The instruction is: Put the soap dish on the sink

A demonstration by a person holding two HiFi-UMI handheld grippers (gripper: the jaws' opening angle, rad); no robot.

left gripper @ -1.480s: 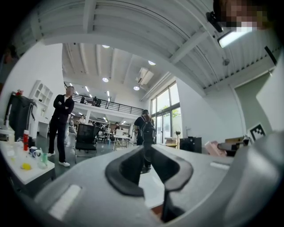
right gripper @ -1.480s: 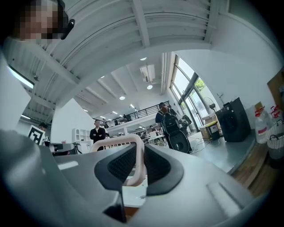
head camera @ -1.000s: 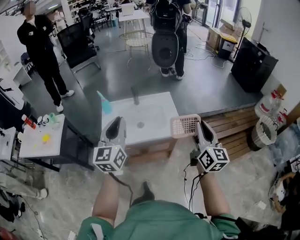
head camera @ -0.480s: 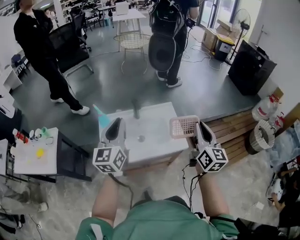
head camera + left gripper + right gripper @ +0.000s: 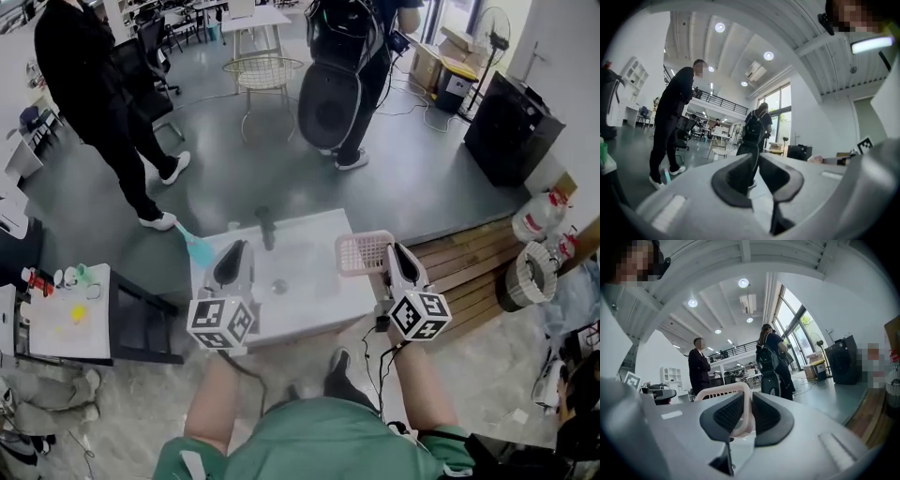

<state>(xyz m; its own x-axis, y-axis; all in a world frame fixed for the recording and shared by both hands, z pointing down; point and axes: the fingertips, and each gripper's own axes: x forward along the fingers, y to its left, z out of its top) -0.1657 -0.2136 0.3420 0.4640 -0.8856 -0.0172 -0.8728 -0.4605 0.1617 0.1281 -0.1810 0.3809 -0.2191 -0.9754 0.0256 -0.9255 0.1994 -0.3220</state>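
The white sink (image 5: 314, 298) with a dark faucet (image 5: 266, 228) stands below me in the head view. The pink slotted soap dish (image 5: 360, 251) hangs over the sink's right edge, level. My right gripper (image 5: 391, 253) is shut on the dish's near rim; in the right gripper view the pink rim (image 5: 711, 393) runs between the black pads of that gripper (image 5: 748, 404). My left gripper (image 5: 233, 251) hovers over the sink's left part, its jaws together with nothing held. The left gripper view shows this gripper (image 5: 755, 164) pointing across the room, with no sink in sight.
A teal brush (image 5: 194, 247) lies by the sink's far left corner. A small white table (image 5: 58, 317) with bottles stands left. Wooden pallets (image 5: 469, 261) and a wire bin (image 5: 526, 272) are right. A person in black (image 5: 98, 103) and another with a backpack (image 5: 342, 66) stand beyond.
The sink has slid lower and nearer in the head view. The person in black has stepped right, closer to the sink. Both grippers keep their hold and pose.
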